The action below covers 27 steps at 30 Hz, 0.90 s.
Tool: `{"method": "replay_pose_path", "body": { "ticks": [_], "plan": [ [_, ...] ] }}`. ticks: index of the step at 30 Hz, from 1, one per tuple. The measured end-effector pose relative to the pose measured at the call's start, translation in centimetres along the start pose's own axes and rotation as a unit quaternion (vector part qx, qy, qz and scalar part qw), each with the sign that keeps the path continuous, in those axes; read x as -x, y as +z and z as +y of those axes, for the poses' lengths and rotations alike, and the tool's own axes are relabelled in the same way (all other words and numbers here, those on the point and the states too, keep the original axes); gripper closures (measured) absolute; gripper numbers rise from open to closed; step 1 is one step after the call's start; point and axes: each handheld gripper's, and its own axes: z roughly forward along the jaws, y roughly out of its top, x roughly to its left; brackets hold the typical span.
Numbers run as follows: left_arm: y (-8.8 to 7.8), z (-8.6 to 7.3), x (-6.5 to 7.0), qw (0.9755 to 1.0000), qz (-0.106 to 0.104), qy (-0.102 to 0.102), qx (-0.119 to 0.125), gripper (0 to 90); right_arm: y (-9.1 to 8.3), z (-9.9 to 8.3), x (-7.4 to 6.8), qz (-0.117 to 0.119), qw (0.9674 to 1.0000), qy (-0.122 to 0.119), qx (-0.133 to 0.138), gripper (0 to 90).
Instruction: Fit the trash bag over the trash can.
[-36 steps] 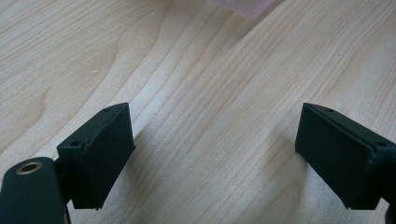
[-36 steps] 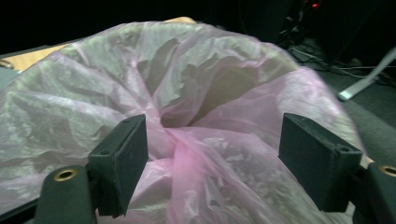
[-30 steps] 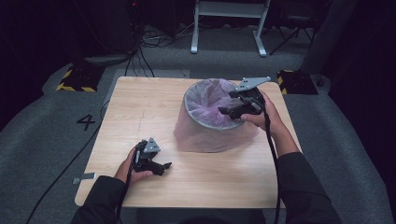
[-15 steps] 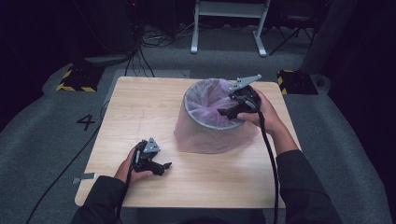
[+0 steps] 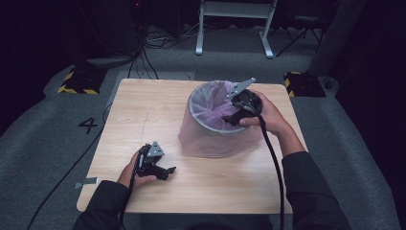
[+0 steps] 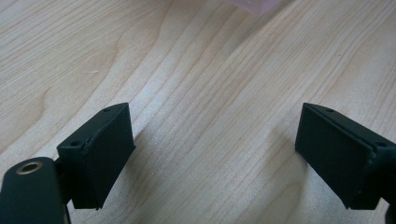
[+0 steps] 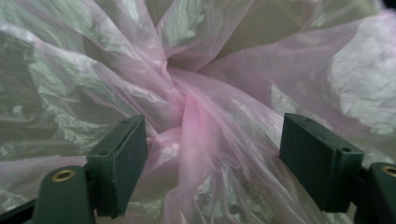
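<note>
Over the bin's rim, right hand-held gripper released above pink liner; left hand-held gripper released on bare table

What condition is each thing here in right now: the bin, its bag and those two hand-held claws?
Grey round waste bin: upright on the wooden table.
Thin pink plastic bag: lining the bin, crumpled, skirt draped outside.
Left gripper: jaws open, nothing between them, low over bare wood.
Right gripper: jaws open, reaching into the bin, pink folds between them, not pinched.
</note>
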Motion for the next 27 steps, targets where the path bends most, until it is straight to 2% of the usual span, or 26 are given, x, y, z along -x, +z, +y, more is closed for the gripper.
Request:
{"method": "replay_pose_path", "body": {
  "ticks": [3,10,21,27],
  "plan": [
    [0.0,0.0,-0.01,1.0,0.0,0.0,0.0,11.4,0.23,0.23,-0.06,0.001,0.9998,-0.01,-0.019,23.6],
    [0.0,0.0,-0.01,1.0,0.0,0.001,0.0,11.4,0.73,0.67,-0.14,0.009,0.998,-0.011,-0.062,22.5],
    [0.0,0.0,0.0,1.0,0.0,0.0,0.0,11.4,1.03,0.95,-0.14,0.006,0.9956,-0.017,-0.092,21.9],
    [0.0,0.0,0.0,1.0,0.0,0.0,0.0,11.4,0.95,0.86,-0.05,0.007,0.9964,-0.006,-0.084,21.6]
  ]
}}
